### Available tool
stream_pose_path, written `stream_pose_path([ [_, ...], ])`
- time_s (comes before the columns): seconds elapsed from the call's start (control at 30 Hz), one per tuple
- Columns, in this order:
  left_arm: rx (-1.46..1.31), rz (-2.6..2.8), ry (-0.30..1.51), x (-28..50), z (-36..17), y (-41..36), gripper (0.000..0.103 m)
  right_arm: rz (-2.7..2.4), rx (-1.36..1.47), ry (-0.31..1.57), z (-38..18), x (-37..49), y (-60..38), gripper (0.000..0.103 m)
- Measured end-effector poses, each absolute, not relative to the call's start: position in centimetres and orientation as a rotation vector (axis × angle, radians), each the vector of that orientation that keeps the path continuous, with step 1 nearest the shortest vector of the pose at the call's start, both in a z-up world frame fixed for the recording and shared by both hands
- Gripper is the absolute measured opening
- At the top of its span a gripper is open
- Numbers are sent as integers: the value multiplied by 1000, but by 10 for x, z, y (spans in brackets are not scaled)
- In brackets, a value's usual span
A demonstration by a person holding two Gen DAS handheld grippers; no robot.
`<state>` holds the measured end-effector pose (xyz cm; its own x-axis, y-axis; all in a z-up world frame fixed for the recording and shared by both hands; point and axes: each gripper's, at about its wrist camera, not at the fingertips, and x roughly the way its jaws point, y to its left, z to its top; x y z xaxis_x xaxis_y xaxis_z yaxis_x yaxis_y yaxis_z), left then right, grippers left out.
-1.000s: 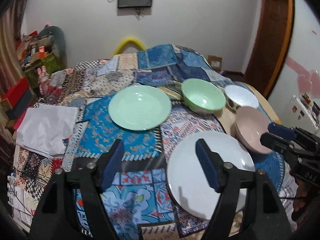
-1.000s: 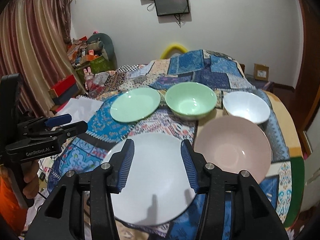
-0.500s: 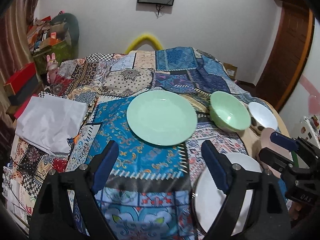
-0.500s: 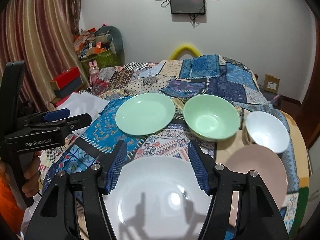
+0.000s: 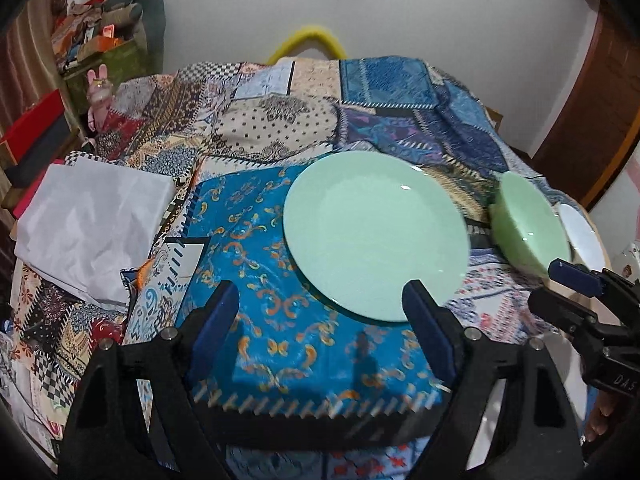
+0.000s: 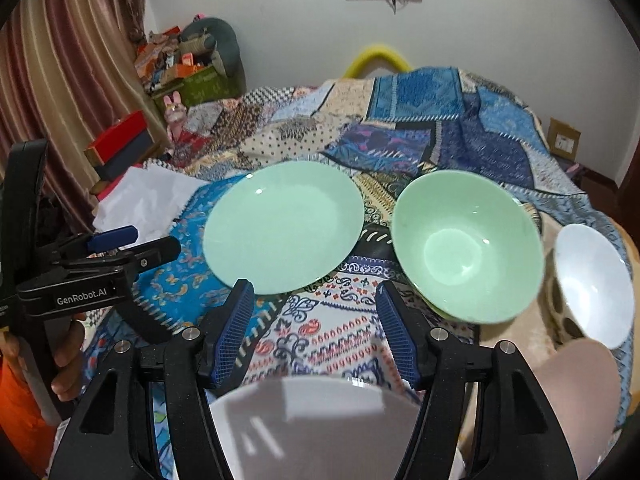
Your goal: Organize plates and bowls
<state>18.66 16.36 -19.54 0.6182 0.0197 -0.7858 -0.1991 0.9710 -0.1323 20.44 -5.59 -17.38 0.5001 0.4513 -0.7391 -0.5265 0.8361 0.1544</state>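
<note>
A green plate (image 5: 376,232) (image 6: 284,226) lies on the patchwork cloth, with a green bowl (image 5: 528,228) (image 6: 468,248) to its right and a white bowl (image 5: 580,232) (image 6: 592,280) beyond that. My left gripper (image 5: 320,296) (image 6: 154,240) hovers at the plate's near edge. Its jaws are closing a little and have nothing between them. My right gripper (image 6: 315,290) (image 5: 550,286) is open and empty, between the green plate and the green bowl. A white plate (image 6: 316,428) lies under it, and a pink bowl (image 6: 576,384) sits at the lower right.
A white folded sheet (image 5: 92,232) (image 6: 140,196) lies at the table's left side. Boxes and clutter (image 6: 180,64) stand past the far left corner, with a curtain (image 6: 72,80) beside them. The patchwork cloth (image 5: 280,120) covers the far half of the table.
Both grippers have moved forward and down over the table. The green plate and green bowl now loom larger and the white plate has slid below the right gripper. The right jaws have widened.
</note>
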Motion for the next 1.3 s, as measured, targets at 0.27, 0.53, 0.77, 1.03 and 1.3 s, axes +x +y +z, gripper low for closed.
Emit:
stream_pose_path([
  [0.27,-241,97,970,221,-223,179,46,601,-115,959,-200,232,-37,40],
  [0.53,-242,60,1011,244,-239,184,27,580,-85,1021,-216,252,-32,30],
  [0.77,-243,55,1017,255,-245,187,25,575,-95,1052,-228,261,-25,25],
  [1.03,-241,61,1025,253,-241,189,24,577,-66,1062,-227,266,-23,25],
  [1.3,-244,8,1048,224,-236,181,24,615,-88,1059,-218,250,-22,21],
])
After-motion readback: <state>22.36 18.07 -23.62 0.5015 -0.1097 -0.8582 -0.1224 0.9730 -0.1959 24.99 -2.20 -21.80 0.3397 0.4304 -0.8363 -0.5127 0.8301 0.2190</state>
